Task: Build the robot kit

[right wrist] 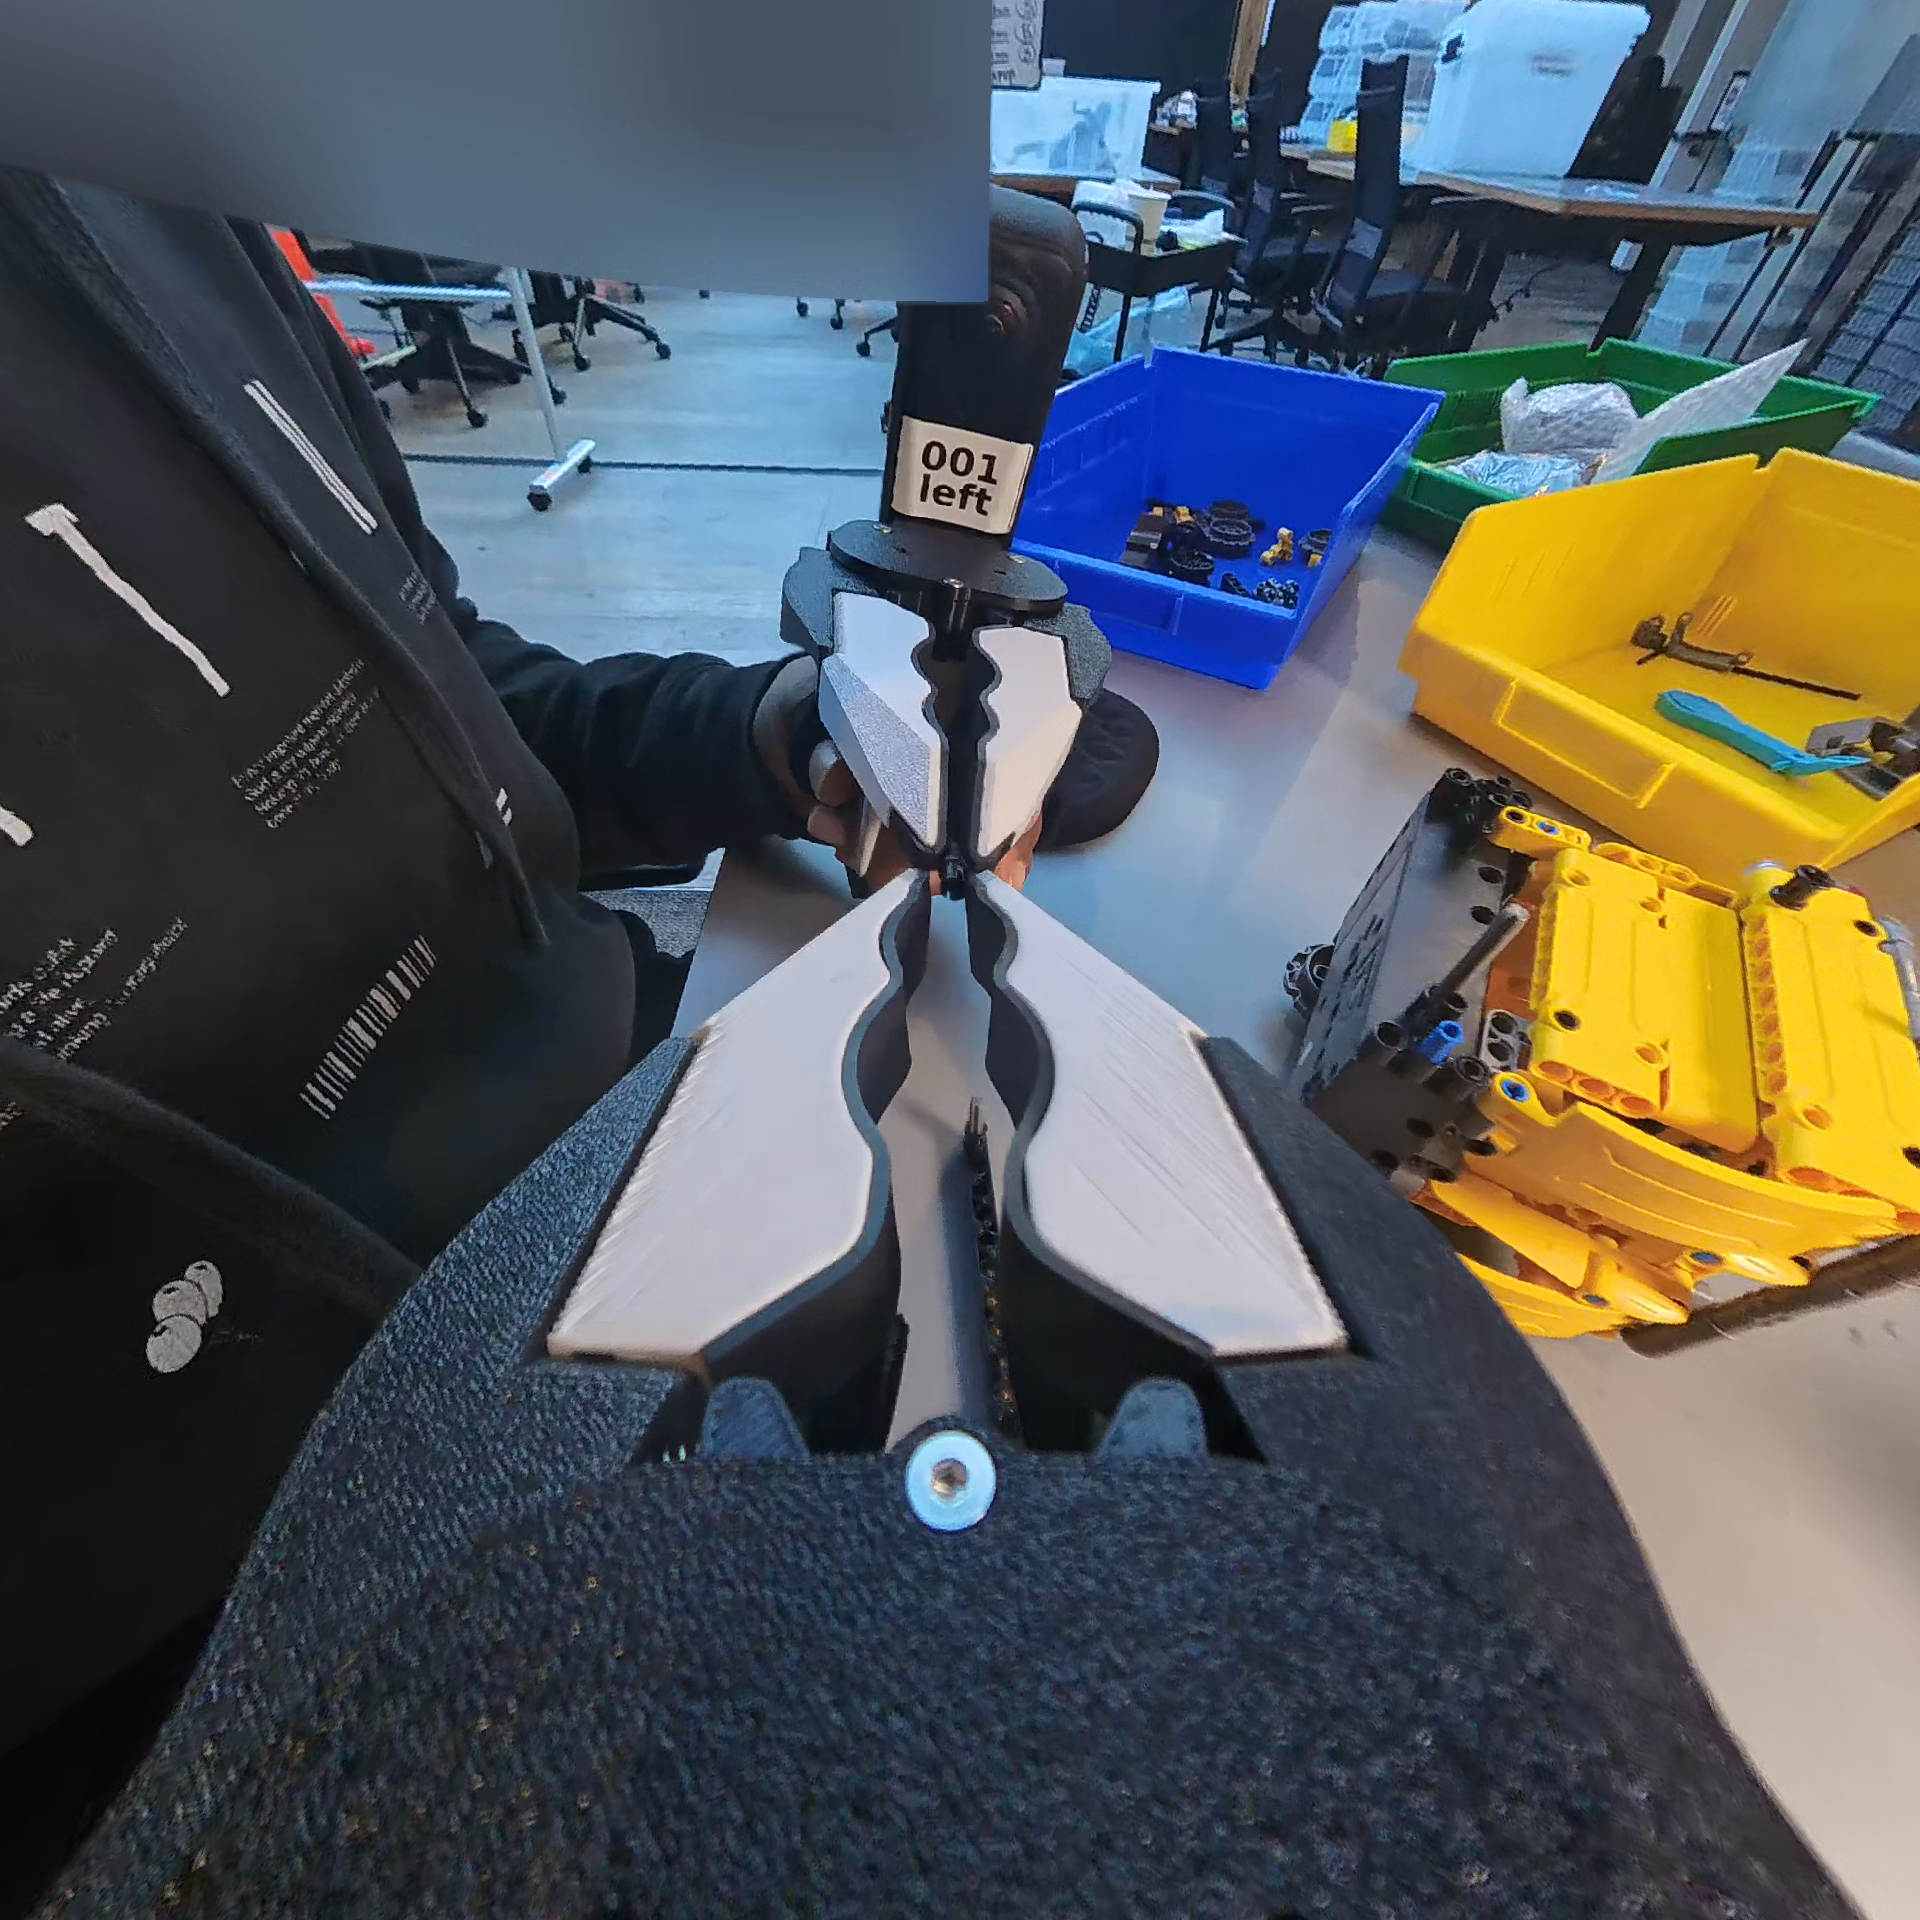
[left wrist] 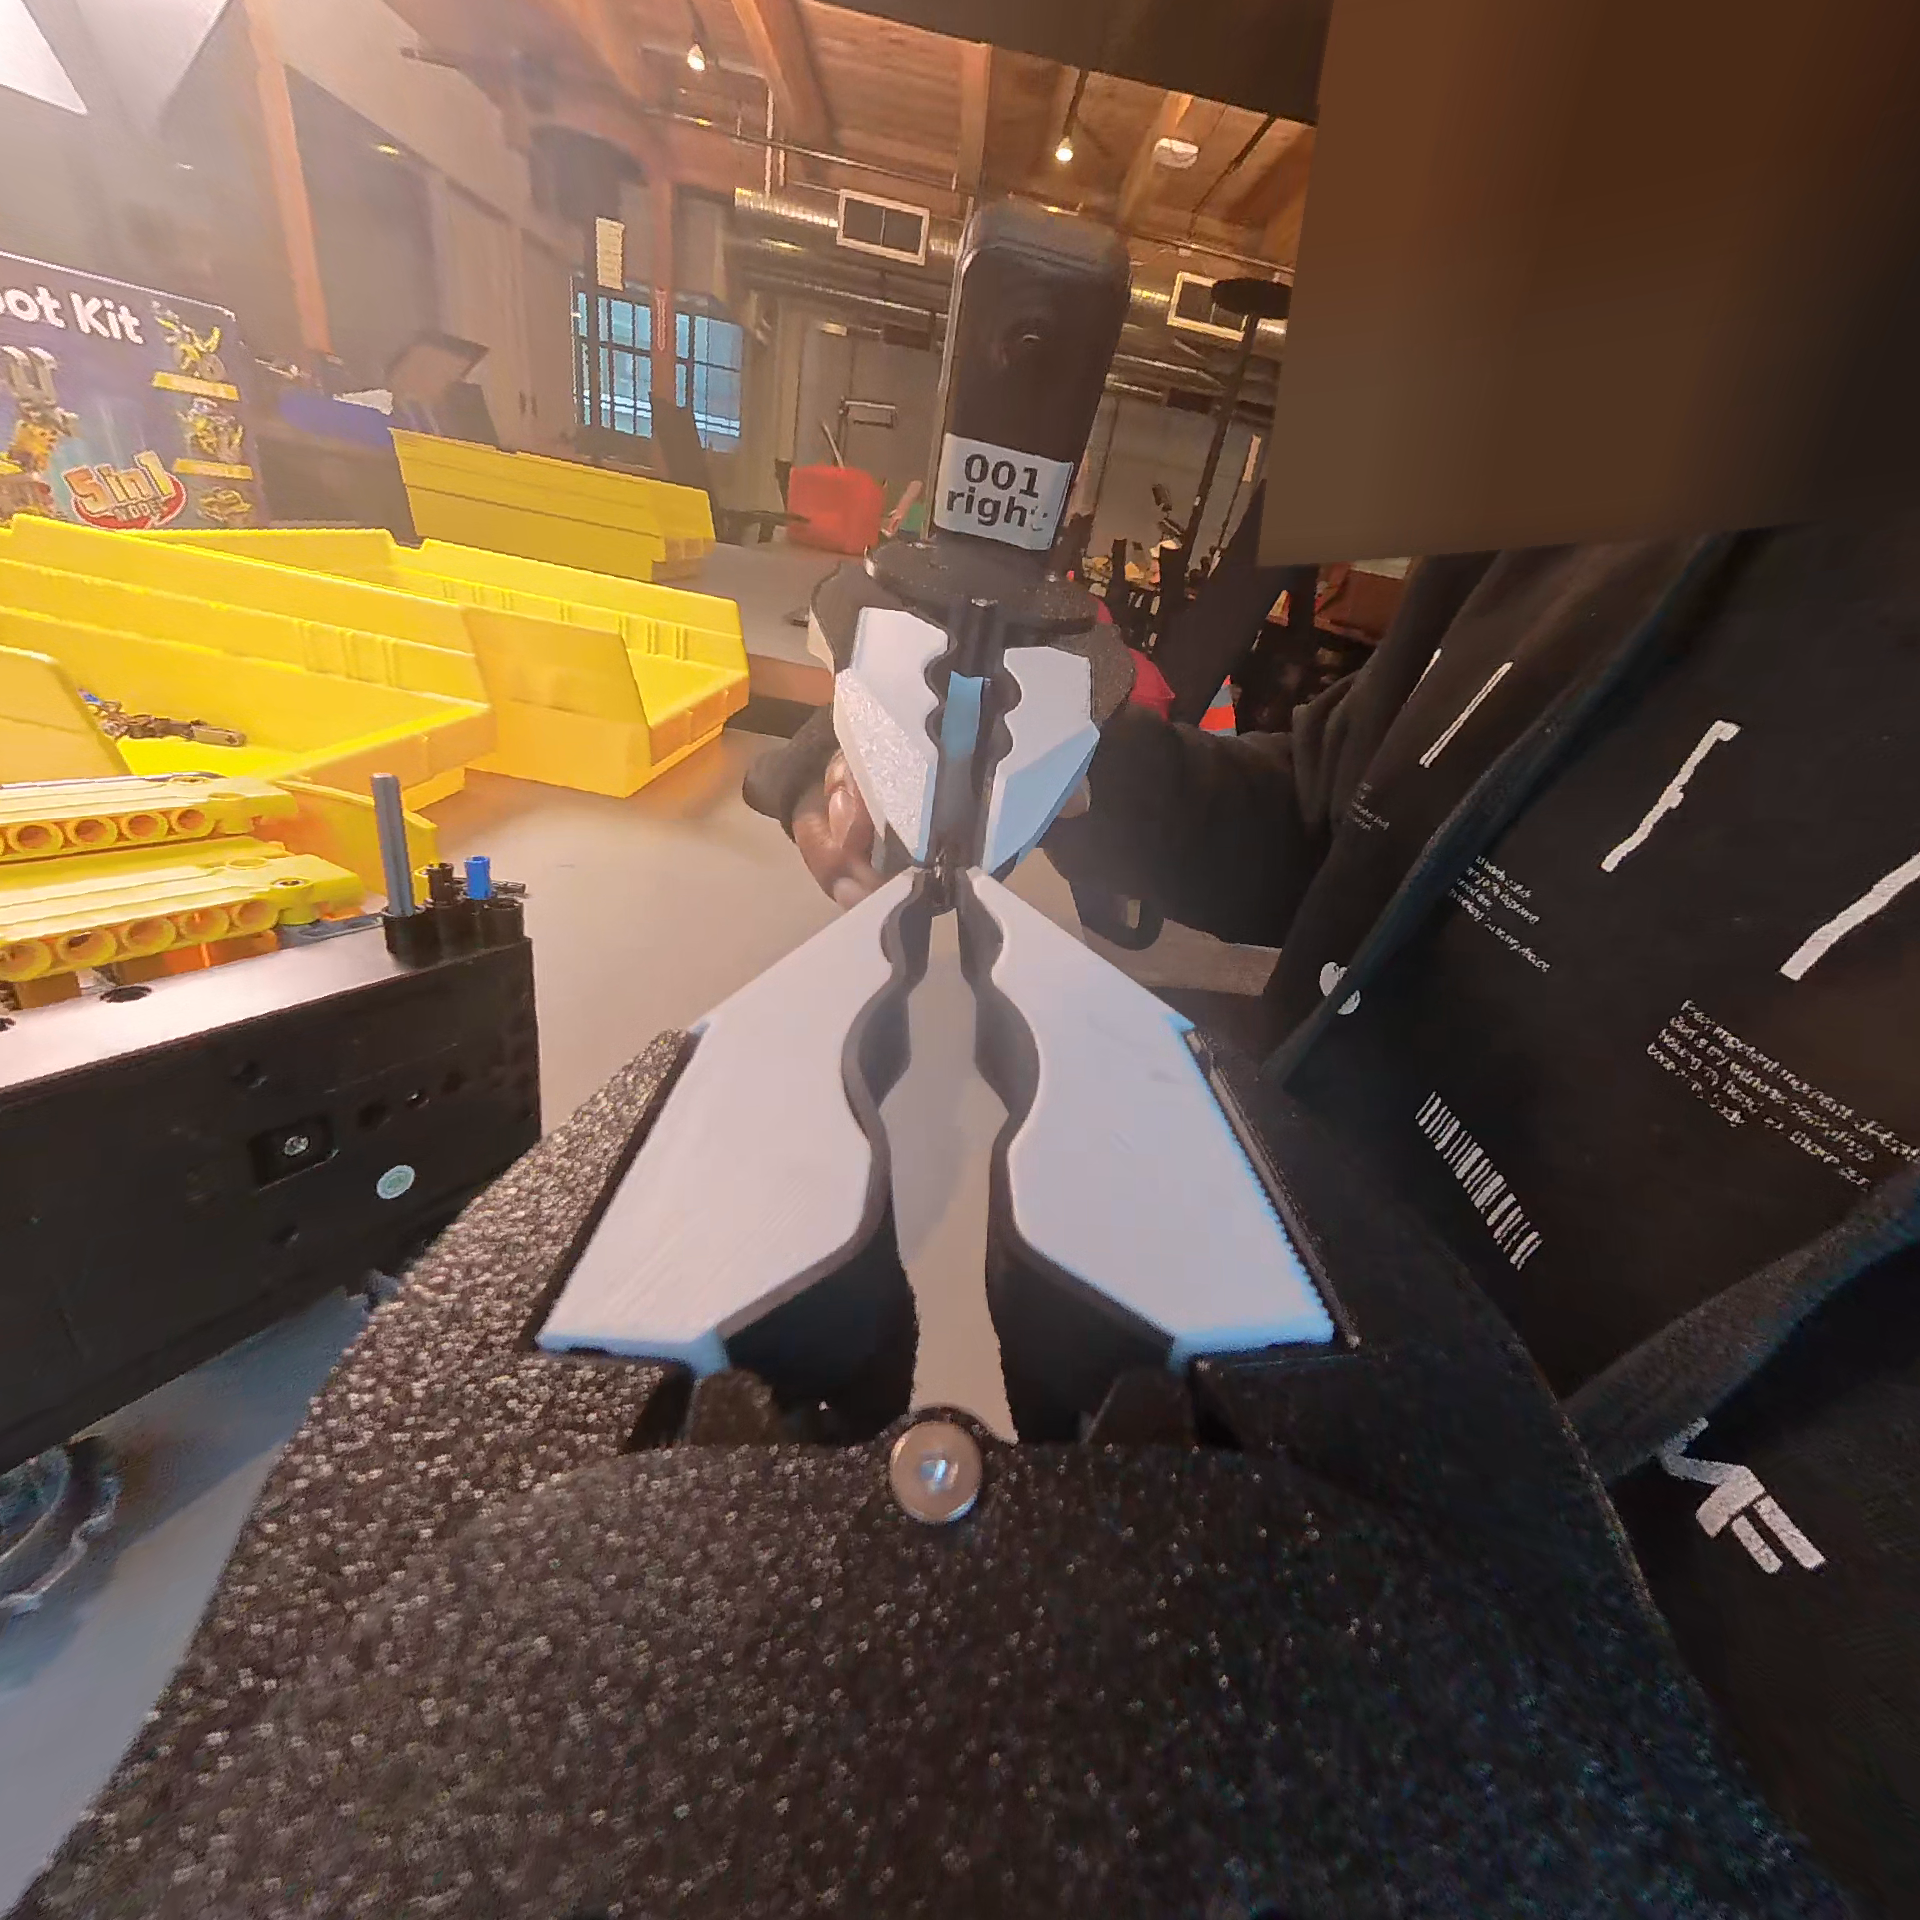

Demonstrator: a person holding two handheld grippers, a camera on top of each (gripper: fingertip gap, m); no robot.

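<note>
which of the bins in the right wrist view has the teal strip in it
The yellow bin, far right, holds the teal strip. The blue bin holds small dark parts; the green bin holds plastic bags.

White-faced tongs [left wrist: 940,883], yellow bins [left wrist: 582,665], blue bin [right wrist: 1226,509], black printed hoodie [right wrist: 260,779].

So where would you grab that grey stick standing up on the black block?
Probably its bare top half, from straight above. The grey stick stands upright with its foot plugged into a black socket, and a blue pin stands near its lower part. The left tool and right tool pinch a small black part.
</note>
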